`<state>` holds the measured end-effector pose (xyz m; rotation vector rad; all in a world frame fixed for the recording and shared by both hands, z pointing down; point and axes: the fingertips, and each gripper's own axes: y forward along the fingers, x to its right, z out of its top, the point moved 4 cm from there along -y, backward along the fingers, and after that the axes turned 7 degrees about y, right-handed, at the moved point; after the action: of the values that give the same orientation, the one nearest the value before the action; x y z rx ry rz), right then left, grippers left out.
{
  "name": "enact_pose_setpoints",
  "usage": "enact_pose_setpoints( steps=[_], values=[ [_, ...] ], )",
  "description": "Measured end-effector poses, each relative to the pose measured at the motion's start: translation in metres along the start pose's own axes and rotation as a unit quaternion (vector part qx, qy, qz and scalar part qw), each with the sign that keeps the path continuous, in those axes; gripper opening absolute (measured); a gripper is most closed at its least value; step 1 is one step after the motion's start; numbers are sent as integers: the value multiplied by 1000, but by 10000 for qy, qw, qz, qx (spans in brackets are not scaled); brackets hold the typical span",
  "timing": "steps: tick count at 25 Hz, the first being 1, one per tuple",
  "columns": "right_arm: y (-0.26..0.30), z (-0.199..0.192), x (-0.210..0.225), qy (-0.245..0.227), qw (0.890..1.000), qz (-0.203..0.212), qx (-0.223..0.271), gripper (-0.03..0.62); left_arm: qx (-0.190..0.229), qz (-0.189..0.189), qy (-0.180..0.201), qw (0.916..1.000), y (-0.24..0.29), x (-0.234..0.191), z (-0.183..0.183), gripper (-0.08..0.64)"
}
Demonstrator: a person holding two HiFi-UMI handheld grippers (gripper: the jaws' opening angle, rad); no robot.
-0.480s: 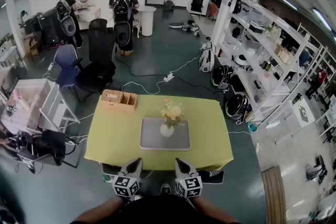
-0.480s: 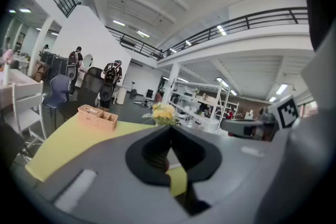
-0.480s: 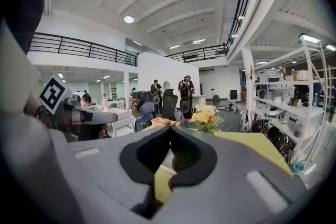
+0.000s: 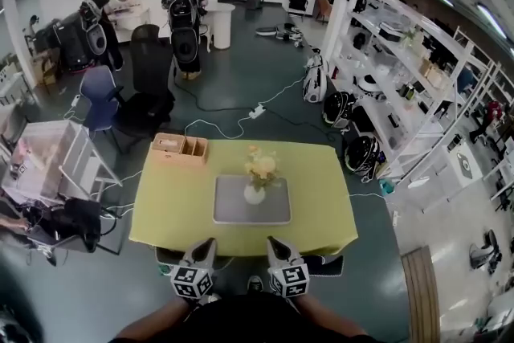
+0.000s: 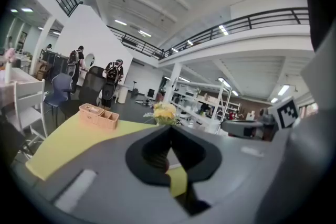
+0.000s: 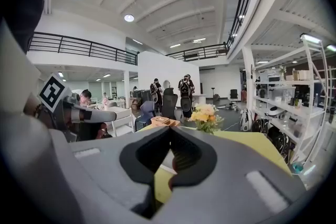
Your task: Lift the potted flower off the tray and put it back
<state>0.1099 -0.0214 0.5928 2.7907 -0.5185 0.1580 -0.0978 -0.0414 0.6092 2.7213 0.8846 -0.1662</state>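
Observation:
A potted flower (image 4: 259,175), yellow blooms in a small white pot, stands on the far part of a grey tray (image 4: 252,205) in the middle of a yellow-green table (image 4: 169,205). Both grippers hang off the near edge of the table, short of the tray. My left gripper (image 4: 206,244) is shut with nothing in it, and so is my right gripper (image 4: 274,242). In the left gripper view the flower (image 5: 164,112) shows just above the closed jaw tips. In the right gripper view the flower (image 6: 204,115) stands right of the jaw tips.
A wooden compartment box (image 4: 180,149) sits at the table's far left corner. Black office chairs (image 4: 148,92) and a blue chair (image 4: 101,92) stand beyond the table. White shelving (image 4: 409,84) runs along the right. People with backpacks (image 4: 184,12) stand far back. Cables lie on the floor.

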Motion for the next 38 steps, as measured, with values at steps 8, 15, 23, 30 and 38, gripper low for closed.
enact_pose_setpoints(
  steps=[8,15,23,30,38],
  values=[
    [12,-7,15,219,9997,-74,62,18,16,91,-18,10000,4,-6,-1,8],
    [31,-25,42,376,9992,-152,45,89,-69,269,-190,9994,7,-13,-13,8],
    [83,-49,75,436,9990,78,-89,185,-288,601,-292,9973,16,-18,-35,8],
    [157,-68,117,356,9991,150,-182,242,-383,1058,-429,9927,20,-32,-45,8],
    [238,-103,147,75,9985,337,-434,277,-659,1620,-514,9832,17,-47,-64,8]
  ],
)
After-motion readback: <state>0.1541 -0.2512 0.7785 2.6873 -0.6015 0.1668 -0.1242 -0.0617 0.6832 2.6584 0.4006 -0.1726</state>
